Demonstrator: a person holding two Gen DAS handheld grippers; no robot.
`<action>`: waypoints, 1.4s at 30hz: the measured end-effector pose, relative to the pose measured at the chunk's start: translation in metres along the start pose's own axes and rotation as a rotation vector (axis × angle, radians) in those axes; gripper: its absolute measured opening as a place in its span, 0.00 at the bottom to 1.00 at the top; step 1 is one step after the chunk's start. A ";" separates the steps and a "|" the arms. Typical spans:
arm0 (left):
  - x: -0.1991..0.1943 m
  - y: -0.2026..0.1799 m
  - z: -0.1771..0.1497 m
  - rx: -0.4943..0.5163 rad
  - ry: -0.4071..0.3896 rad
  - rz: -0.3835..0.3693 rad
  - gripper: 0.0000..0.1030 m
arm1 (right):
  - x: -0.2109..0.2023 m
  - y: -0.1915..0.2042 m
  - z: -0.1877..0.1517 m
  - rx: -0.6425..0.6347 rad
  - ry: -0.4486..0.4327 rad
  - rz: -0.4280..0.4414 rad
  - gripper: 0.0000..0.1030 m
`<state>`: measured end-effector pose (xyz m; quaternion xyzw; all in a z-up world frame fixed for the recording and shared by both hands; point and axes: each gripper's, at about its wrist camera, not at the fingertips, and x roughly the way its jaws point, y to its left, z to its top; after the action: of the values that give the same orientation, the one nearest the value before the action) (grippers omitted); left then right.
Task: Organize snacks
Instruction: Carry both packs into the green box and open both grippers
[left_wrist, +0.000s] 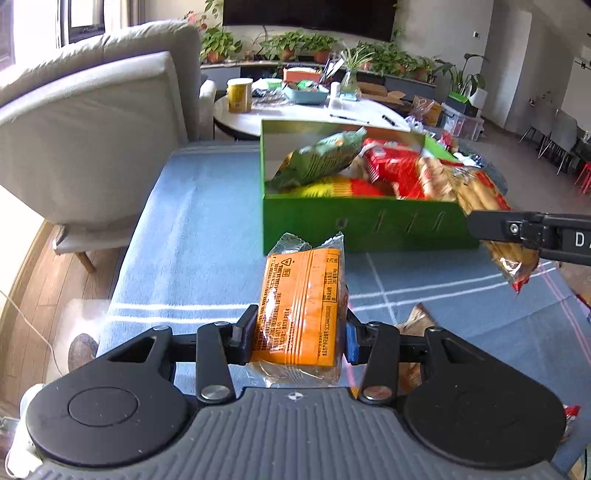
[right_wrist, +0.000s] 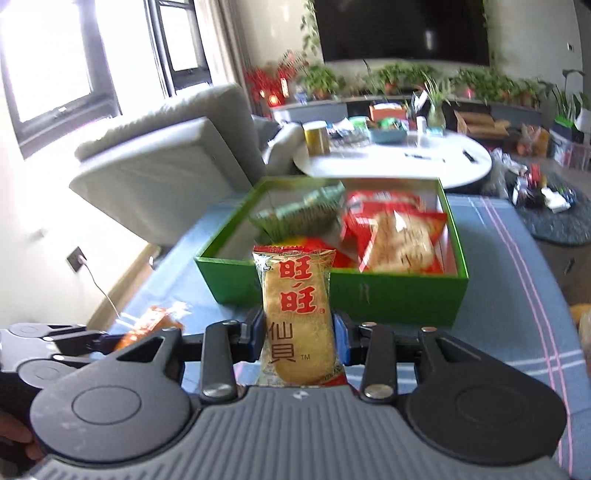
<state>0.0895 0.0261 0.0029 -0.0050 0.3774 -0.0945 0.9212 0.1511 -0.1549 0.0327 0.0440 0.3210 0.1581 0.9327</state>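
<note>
On the left we hold the left gripper (left_wrist: 300, 332) with its jaws pressed in on an orange snack packet (left_wrist: 301, 310), which stands upright between the pads, clear of the blue striped cloth (left_wrist: 192, 236) below; ahead of it sits the open green box (left_wrist: 369, 225) on that cloth, with a green packet (left_wrist: 317, 160) leaning against its left inner wall and red packets (left_wrist: 399, 170) piled to the right of it; further right we hold the right gripper (right_wrist: 300, 338), jaws set fairly wide and clamped on a rice cracker packet (right_wrist: 295, 314) with red characters, held upright just in front of the box's near wall (right_wrist: 388, 295); in the left wrist view this same packet hangs at the box's right corner; behind the box stands a white round table (right_wrist: 443, 162), and to the left a pale armchair (left_wrist: 88, 122)
</note>
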 end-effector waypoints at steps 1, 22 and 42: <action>-0.002 -0.002 0.003 0.003 -0.007 -0.002 0.40 | -0.002 0.001 0.003 -0.003 -0.010 0.004 0.74; 0.023 -0.020 0.092 0.000 -0.116 -0.074 0.40 | 0.025 -0.019 0.060 0.118 -0.114 0.012 0.74; 0.111 -0.012 0.110 -0.025 -0.062 -0.109 0.43 | 0.088 -0.038 0.065 0.152 -0.046 0.007 0.75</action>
<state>0.2417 -0.0121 0.0056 -0.0398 0.3488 -0.1399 0.9259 0.2669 -0.1606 0.0258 0.1195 0.3104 0.1353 0.9333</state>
